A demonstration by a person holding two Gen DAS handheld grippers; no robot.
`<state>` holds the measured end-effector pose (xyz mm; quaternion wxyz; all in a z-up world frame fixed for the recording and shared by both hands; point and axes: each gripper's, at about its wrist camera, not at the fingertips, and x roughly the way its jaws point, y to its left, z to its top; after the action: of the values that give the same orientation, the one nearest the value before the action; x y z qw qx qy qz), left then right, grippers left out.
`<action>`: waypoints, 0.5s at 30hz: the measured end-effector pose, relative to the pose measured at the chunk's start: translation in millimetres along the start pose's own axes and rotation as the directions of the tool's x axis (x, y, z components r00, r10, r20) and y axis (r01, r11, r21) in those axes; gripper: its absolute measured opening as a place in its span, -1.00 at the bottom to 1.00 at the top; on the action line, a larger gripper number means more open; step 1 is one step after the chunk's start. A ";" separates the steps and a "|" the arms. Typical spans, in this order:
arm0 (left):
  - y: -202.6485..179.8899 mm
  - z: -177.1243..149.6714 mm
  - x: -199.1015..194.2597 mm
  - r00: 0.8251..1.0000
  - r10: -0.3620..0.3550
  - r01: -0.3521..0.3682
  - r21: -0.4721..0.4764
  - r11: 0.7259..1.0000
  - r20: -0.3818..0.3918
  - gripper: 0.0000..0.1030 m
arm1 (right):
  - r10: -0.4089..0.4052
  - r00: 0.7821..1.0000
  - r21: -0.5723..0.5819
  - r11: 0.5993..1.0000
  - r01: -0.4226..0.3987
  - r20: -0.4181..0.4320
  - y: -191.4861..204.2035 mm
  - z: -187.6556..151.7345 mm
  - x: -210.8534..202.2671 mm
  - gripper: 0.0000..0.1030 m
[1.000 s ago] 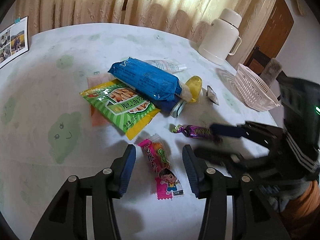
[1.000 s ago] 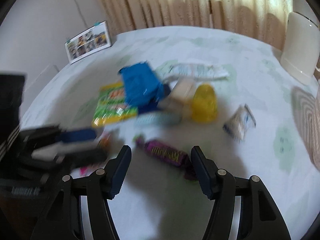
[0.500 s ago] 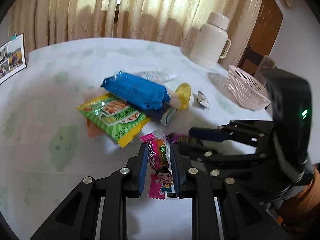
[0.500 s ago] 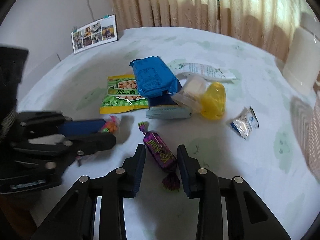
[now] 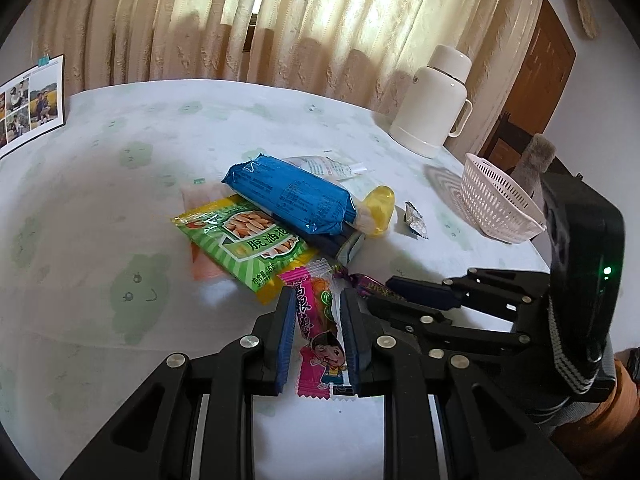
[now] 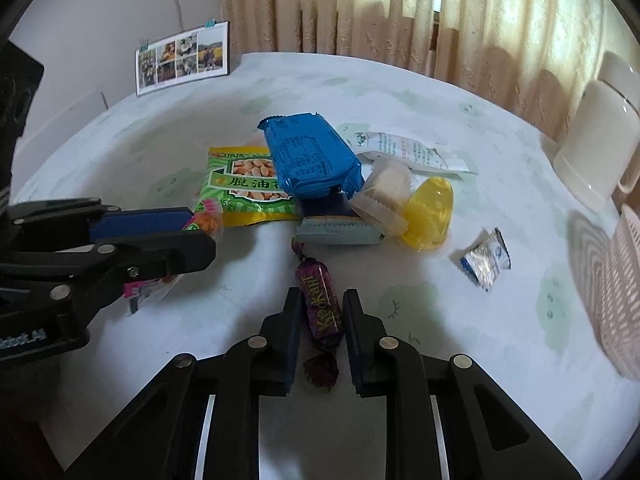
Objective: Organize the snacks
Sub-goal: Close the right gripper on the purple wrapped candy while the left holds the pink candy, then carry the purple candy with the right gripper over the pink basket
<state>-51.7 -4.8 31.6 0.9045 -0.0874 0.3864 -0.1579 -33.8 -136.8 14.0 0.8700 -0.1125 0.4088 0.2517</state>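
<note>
The blue packet (image 5: 289, 199) hides the far corner of the green peanut bag (image 5: 244, 242) — and most of a dark pack beneath it. The basket (image 6: 618, 292) is cut off at the right edge.

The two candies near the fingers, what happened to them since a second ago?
Both grippers closed. The left gripper was open around the pink candy and now pinches it; the right gripper did the same with the purple candy. Both candies look slightly raised now. The snack pile, basket and flask stayed put.
</note>
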 end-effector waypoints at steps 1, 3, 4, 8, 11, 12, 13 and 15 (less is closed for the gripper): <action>0.4 -0.2 -0.4 1.000 -0.001 0.001 -0.001 1.000 0.001 -0.62 | 0.008 1.000 0.017 1.000 -0.008 0.007 -1.9 -1.2 -2.4 -0.61; 0.8 0.0 -0.2 1.000 -0.001 0.001 -0.001 1.000 0.003 -0.62 | 0.025 0.999 0.052 0.998 -0.026 0.021 -5.9 -2.9 -7.3 -0.62; 1.0 0.3 0.0 1.000 -0.001 0.001 -0.002 1.000 0.003 -0.62 | 0.029 0.999 0.073 0.997 -0.032 0.032 -8.8 -3.6 -10.6 -0.64; 1.7 0.5 0.8 1.000 0.003 -0.003 -0.004 1.000 0.001 -0.62 | 0.031 0.997 0.122 0.992 -0.039 0.067 -17.5 -2.3 -21.7 -0.67; 2.0 0.5 1.6 1.000 0.005 -0.005 -0.005 1.000 -0.002 -0.62 | 0.025 0.998 0.124 0.992 -0.033 0.064 -19.0 -3.7 -23.3 -0.67; 1.8 0.6 1.6 1.000 0.005 -0.005 -0.004 1.000 -0.001 -0.62 | 0.023 0.998 0.123 0.992 -0.030 0.054 -19.1 -5.0 -21.3 -0.67; 2.0 0.8 1.7 1.000 0.005 -0.005 -0.004 1.000 -0.001 -0.62 | 0.021 0.999 0.124 0.992 -0.026 0.039 -19.2 -6.1 -18.1 -0.67; 2.2 0.5 1.8 1.000 0.007 -0.007 -0.001 1.000 0.000 -0.62 | 0.018 1.000 0.137 0.990 -0.021 0.018 -20.8 -7.8 -12.3 -0.65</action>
<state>-49.6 -3.3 30.1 0.9049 -0.0867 0.3870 -0.1546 -34.5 -161.8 18.3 0.8766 -0.0461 0.4187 0.2324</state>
